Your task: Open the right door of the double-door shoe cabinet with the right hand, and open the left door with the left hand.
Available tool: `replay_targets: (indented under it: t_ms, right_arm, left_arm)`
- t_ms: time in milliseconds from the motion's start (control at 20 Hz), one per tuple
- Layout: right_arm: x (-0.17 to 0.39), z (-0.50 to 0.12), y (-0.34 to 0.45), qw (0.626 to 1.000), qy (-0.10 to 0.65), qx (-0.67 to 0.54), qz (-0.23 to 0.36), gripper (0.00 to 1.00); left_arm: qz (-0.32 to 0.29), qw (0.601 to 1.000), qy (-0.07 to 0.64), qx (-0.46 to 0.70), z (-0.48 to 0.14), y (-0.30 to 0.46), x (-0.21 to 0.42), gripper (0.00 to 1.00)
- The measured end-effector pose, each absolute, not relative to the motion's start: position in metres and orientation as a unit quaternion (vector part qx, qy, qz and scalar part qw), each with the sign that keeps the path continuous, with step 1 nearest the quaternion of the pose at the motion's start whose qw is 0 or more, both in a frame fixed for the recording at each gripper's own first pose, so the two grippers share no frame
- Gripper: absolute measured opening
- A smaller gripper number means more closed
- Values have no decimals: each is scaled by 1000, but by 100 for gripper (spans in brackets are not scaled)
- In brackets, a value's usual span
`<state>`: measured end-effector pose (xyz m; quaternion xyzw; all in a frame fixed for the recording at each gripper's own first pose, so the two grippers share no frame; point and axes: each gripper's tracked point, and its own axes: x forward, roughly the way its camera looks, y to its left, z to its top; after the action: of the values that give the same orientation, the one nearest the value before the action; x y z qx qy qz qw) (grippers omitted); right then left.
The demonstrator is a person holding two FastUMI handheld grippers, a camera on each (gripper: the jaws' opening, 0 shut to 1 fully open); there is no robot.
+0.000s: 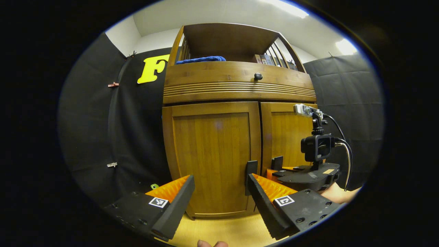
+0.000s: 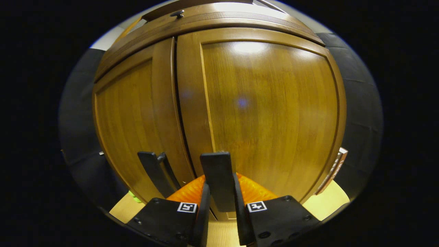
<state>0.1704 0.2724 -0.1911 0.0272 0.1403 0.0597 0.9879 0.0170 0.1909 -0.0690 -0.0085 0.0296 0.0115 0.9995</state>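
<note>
While both doors sit closed | right tongs (image 2: 219, 202) clamped on right door handle (image 2: 216, 178) | left tongs (image 1: 219, 195) apart, short of left door handle (image 1: 250, 176) | risk: off-arc pull slips the handle; cabinet (image 1: 236, 85) shifts on floor.

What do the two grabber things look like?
The left gripper and right gripper each have two ridged fingers on a black body with screws and small black-and-white square markers. In the left gripper view, the right one carries a black camera on top, with black cables looping behind.
</note>
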Motion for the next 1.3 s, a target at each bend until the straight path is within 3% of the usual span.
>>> replay_targets:
  t_ms: [50,100,150,200,250,300,350,500,650,700,750,850,1100,1150,1200,1250,1300]
  right_arm:
    - [167,-192,273,988,139,17,61,37]
    - [169,-192,273,988,138,9,62,27]
    - [163,-192,273,988,142,8,67,24]
    - [166,-192,274,987,145,11,72,24]
    - [162,-191,273,986,149,14,78,24]
    - [158,-189,271,985,148,16,83,25]
    - [150,-188,269,985,146,18,89,24]
    - [120,-184,261,984,141,30,108,24]
    - [96,-180,250,981,141,33,127,24]
    - [87,-179,245,980,142,36,131,21]
    - [78,-177,240,980,141,38,136,21]
    - [62,-174,228,979,141,40,142,21]
    - [31,-170,195,976,144,44,157,24]
    - [24,-169,186,975,146,49,159,24]
    - [17,-168,178,975,147,53,159,24]
    - [11,-166,169,975,147,55,158,24]
    - [6,-165,159,975,148,53,157,20]
  left_arm:
    - [12,999,31,-9,-70,189,16,96]
    - [12,999,32,-7,-69,187,14,100]
    - [14,999,33,-5,-68,186,13,100]
    - [15,999,33,-5,-67,185,11,96]
    - [16,999,32,-7,-65,183,8,100]
    - [18,999,32,-9,-63,181,8,96]
    - [21,999,31,-11,-61,180,6,100]
    - [30,999,30,-12,-57,172,0,97]
    - [37,999,30,-10,-55,161,-6,100]
    - [39,999,31,-9,-54,157,-8,100]
    - [43,999,32,-9,-55,154,-11,94]
    - [48,998,30,-6,-51,145,-14,100]
    - [57,998,32,-9,-46,124,-20,100]
    - [58,998,33,-10,-44,119,-19,93]
    - [58,998,32,-12,-42,114,-19,100]
    - [59,998,31,-12,-41,111,-21,93]
    - [59,998,30,-13,-38,107,-21,100]
